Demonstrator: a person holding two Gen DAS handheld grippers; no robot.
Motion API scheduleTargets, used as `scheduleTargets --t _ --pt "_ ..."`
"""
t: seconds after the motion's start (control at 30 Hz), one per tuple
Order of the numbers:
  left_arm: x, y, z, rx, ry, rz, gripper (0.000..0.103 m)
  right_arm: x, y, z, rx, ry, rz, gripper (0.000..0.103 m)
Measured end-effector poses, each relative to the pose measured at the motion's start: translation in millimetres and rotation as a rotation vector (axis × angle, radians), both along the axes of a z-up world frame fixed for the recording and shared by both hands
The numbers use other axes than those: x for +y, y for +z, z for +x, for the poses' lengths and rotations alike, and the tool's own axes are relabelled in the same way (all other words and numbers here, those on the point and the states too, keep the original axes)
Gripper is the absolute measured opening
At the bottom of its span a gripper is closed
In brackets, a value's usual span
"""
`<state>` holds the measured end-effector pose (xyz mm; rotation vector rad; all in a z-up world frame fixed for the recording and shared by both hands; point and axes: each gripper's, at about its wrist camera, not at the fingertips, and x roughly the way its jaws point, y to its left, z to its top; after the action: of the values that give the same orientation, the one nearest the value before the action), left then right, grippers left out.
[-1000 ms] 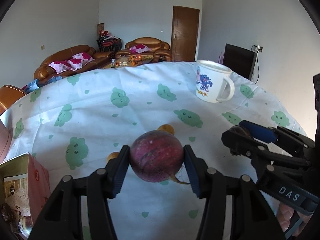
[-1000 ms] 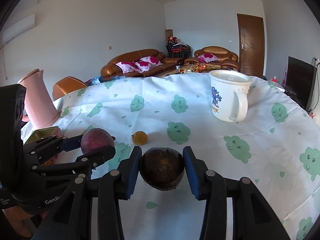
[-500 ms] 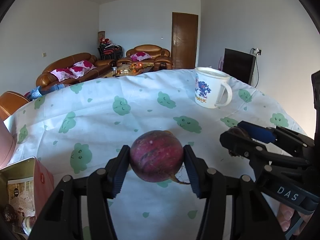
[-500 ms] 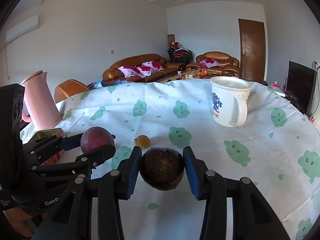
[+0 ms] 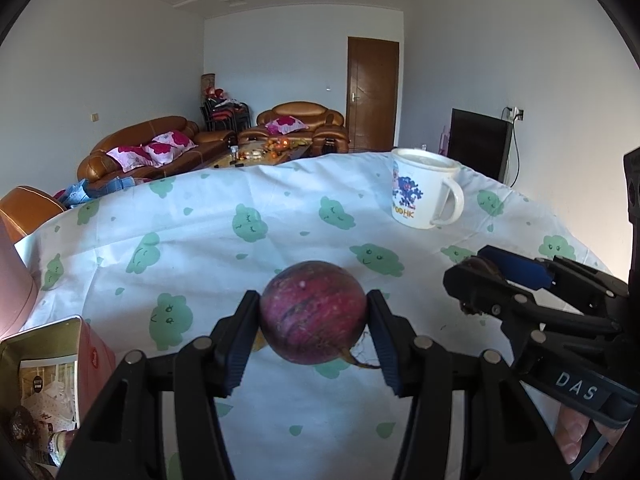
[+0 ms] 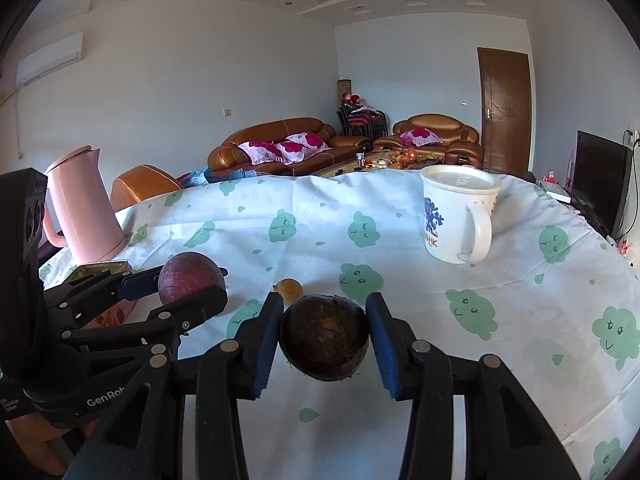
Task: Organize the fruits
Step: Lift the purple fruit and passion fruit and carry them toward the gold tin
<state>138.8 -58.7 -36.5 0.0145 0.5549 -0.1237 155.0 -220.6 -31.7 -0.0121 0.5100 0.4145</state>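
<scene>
While our left gripper (image 5: 313, 334) clamps the purple fruit (image 5: 313, 317) and our right gripper (image 6: 323, 342) the brown fruit (image 6: 323, 338) above the tablecloth (image 6: 400, 280), we keep both level, squeezing gently.

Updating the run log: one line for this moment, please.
left gripper: shut on purple fruit | right gripper: shut on brown fruit | small yellow fruit: on tablecloth
</scene>
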Motion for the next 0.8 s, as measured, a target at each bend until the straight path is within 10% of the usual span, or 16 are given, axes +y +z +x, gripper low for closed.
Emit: scheduleTargets --t 0.8 --pt "-1 8 -19 -0.093 0.026 0.021 0.055 1 6 -15 -0.090 0.023 0.003 0.045"
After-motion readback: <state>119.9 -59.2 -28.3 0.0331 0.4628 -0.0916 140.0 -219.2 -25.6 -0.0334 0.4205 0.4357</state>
